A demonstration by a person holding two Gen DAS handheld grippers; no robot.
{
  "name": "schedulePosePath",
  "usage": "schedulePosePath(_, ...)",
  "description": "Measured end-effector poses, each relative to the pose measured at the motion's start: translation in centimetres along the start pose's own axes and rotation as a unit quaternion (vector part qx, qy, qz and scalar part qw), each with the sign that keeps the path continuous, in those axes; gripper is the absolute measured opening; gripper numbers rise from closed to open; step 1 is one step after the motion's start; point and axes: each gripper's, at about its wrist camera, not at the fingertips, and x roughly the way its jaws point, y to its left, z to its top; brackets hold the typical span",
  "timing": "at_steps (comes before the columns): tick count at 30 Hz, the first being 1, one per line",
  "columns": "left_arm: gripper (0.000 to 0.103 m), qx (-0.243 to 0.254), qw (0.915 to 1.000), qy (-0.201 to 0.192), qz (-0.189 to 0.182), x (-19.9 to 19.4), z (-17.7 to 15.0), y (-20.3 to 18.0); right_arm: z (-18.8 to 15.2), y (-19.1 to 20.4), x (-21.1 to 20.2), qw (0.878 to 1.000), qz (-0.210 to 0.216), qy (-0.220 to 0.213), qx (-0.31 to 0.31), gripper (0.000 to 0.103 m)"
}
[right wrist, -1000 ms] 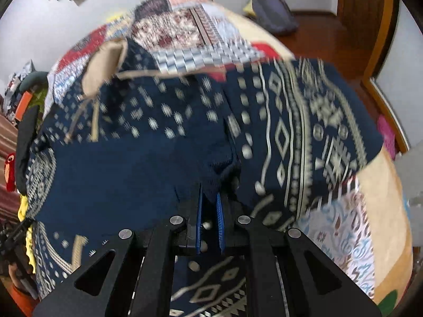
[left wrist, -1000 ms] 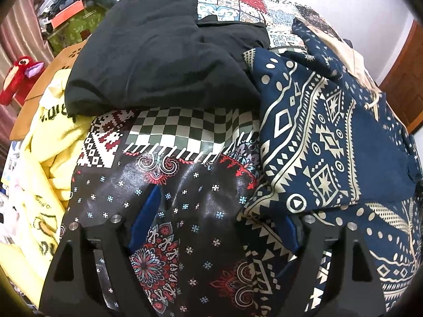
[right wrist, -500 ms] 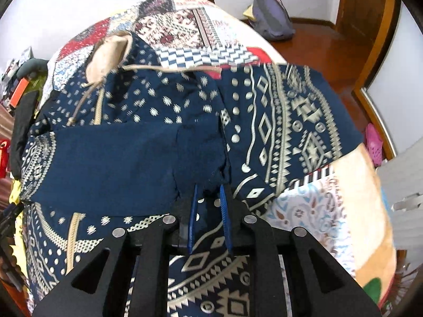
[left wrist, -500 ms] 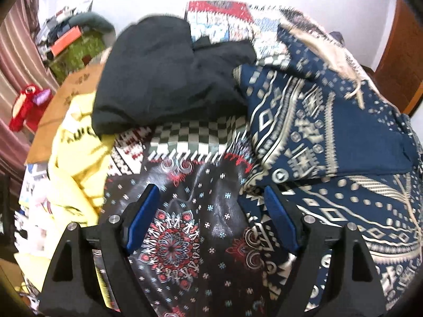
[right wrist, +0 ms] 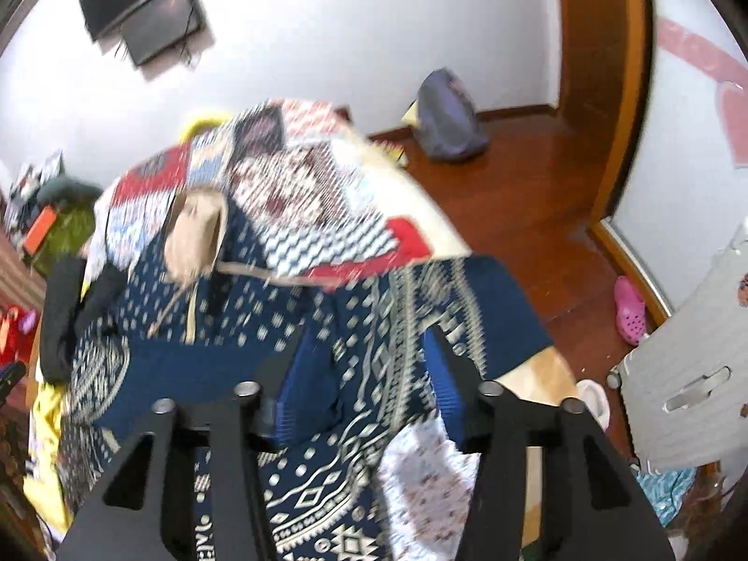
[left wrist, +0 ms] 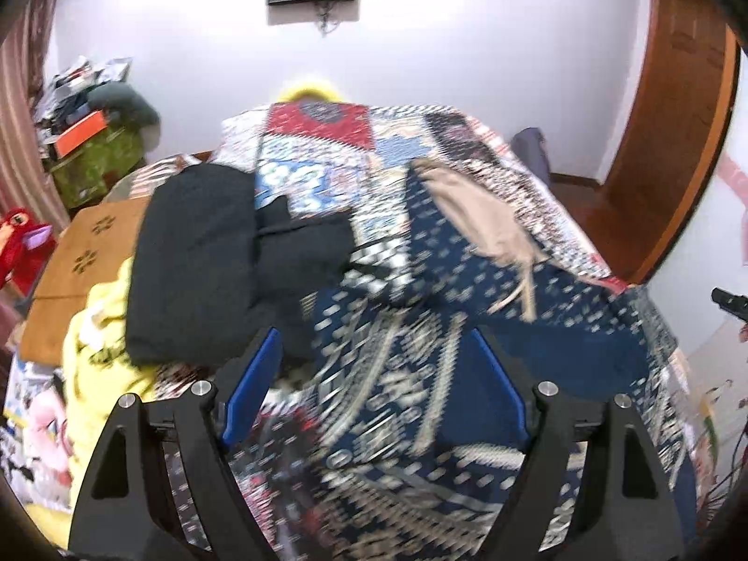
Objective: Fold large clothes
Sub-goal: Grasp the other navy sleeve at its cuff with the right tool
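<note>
The navy patterned hoodie (right wrist: 243, 341) lies spread on the patchwork bedspread (right wrist: 299, 187), one fold in. The right gripper (right wrist: 364, 392) has just been opening, nothing between its jaws; the left gripper (left wrist: 374, 397) gapes wide, empty. I'd smooth the flap flat before regrabbing, pinching both layers at an edge.

Each gripper was matte black, built of two angular arms with triangular cut-outs. The left gripper (left wrist: 374, 392) carried flat blue pads (left wrist: 250, 385) on its inner faces and round silver screws (left wrist: 201, 388) near the arm tops. The right gripper (right wrist: 369, 402) showed ribbed blue pads (right wrist: 299, 397) and similar silver screws (right wrist: 245, 389).
</note>
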Motion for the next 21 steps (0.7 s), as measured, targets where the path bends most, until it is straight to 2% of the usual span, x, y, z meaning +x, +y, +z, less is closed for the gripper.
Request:
schedulePosePath(4,0.082,0.014,0.9995,0.007,-0.027,1.9,1.1,-2.6,0.2,-2.1,0.6,0.999,-0.021,0.0,0.025,0.056)
schedulePosePath(11,0.082,0.035,0.9965,0.049,-0.058,5.6,0.1,-6.2,-1.7,-7.9,6.0,0.991,-0.022,0.074,0.107,0.056)
schedulePosePath(16,0.082,0.044,0.9934,0.081,-0.068,7.9,-1.5,-7.2,-3.6,-11.8,10.1,0.973,-0.002,0.124,0.195,0.056)
schedulePosePath(19,0.082,0.047,0.992,0.096,-0.068,8.8,-2.3,-7.3,-4.2,-13.5,11.6,0.96,0.027,0.131,0.247,0.056)
schedulePosePath(21,0.082,0.047,0.9915,0.102,-0.065,9.3,-2.6,-7.2,-4.0,-14.1,12.3,0.955,0.032,0.125,0.267,0.056)
